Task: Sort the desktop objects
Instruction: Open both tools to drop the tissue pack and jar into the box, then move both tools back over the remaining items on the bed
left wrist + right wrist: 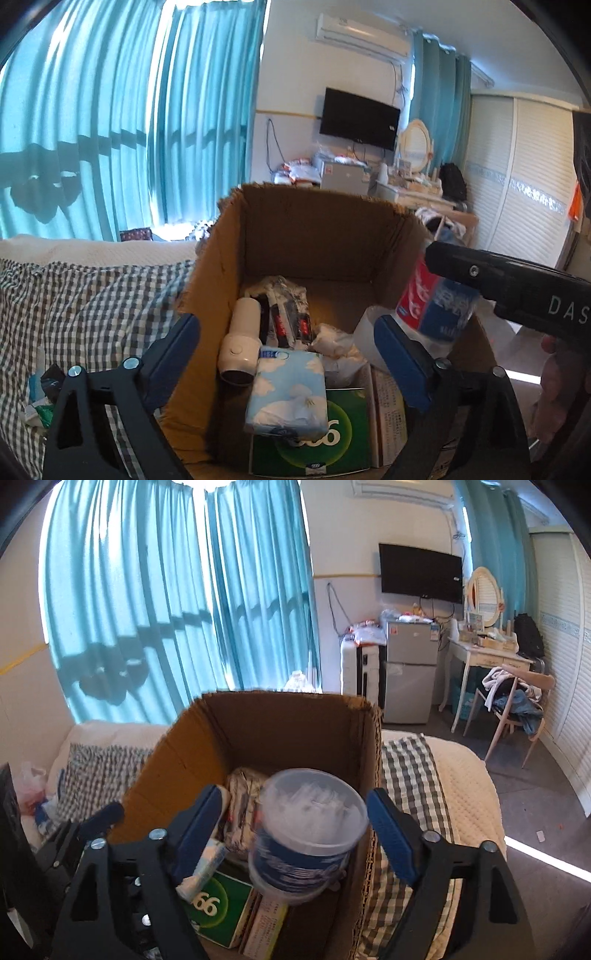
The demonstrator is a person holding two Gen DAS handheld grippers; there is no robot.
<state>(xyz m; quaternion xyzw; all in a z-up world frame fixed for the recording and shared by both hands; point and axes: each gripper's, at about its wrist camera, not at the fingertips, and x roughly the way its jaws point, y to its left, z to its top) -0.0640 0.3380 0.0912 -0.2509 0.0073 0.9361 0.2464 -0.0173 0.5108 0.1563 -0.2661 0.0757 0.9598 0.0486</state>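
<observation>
The clear plastic tub with the blue-and-white label [308, 830] sat tilted between the spread blue pads of the right gripper [299, 834], and neither pad pressed on it. It looked blurred, and whether it rested on anything could not be told. From there the likeliest mishap was a bad landing: the tub might tip onto its side on the green carton marked 99 [218, 904], or catch the near right wall of the brown cardboard box [258, 716] and roll out onto the grey-checked bedcover [413, 775]. Its loose lid might also come off.

The left gripper [288, 354] hung over the near left part of the same box, jaws spread wide with nothing pinched. The sky-blue tissue pack printed with clouds [288, 391] lay below, tilted across the carton, and could slide off toward the white cylindrical device [240, 343] beside it. Dark packets in a clear bag [288, 306] lay farther in.

Both grippers pointed forward and somewhat downward into the box, side by side; the right one's black body showed at the right edge of the left wrist view, with part of a hand [561, 384] beneath it.
</observation>
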